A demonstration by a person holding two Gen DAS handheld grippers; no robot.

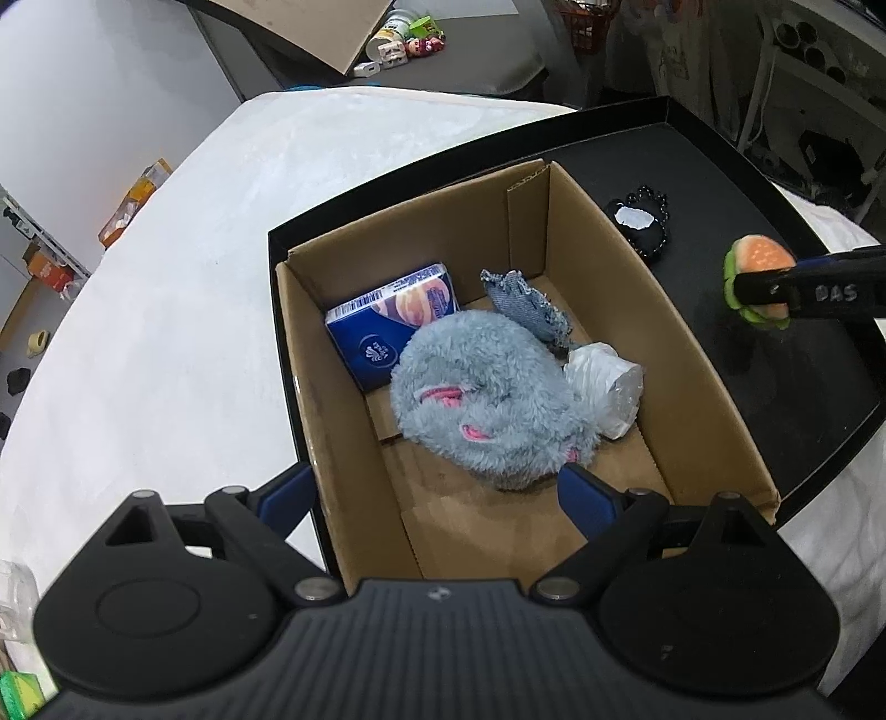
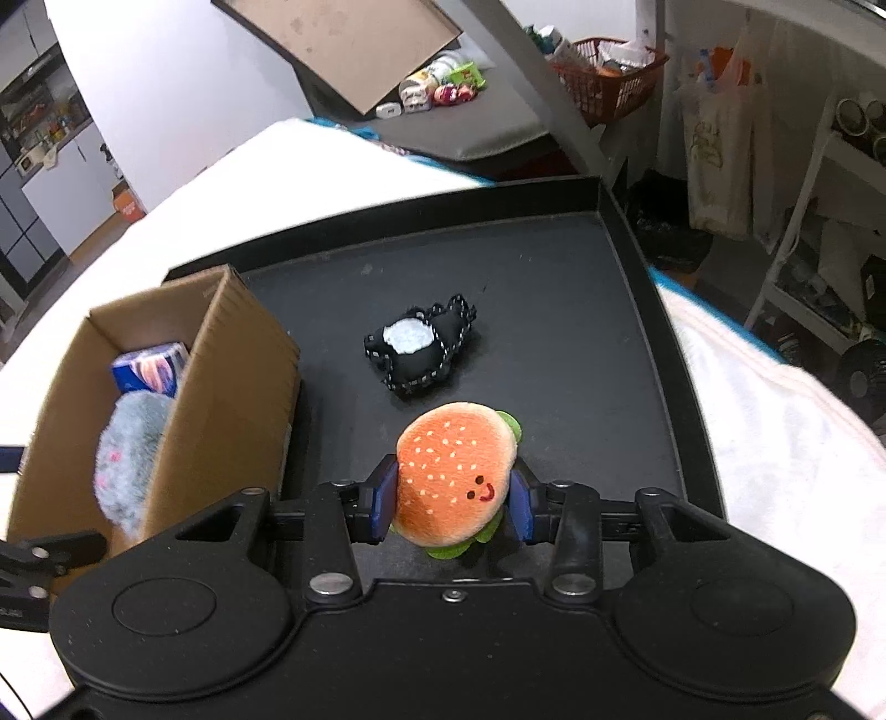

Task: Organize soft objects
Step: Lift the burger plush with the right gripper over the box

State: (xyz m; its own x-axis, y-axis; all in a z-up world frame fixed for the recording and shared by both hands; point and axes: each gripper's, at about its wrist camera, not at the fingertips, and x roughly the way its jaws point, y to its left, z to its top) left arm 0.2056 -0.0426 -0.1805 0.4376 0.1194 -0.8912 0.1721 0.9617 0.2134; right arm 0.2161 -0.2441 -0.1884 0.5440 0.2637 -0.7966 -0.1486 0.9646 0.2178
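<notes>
You are working in what looks like a lived-in home storage or utility room rather than a lab. At twelve o'clock, a grey surface holds snack packets and a leaning cardboard sheet. At one o'clock sits an orange plastic basket stuffed with odds and ends. At two o'clock a tote bag hangs beside white shelving. At ten o'clock, kitchen-like cabinets show through.

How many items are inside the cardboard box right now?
4. In the box: tissue pack at the far left, grey plush in the middle, denim piece behind it, white roll to its right. The plush may hide more.
</notes>
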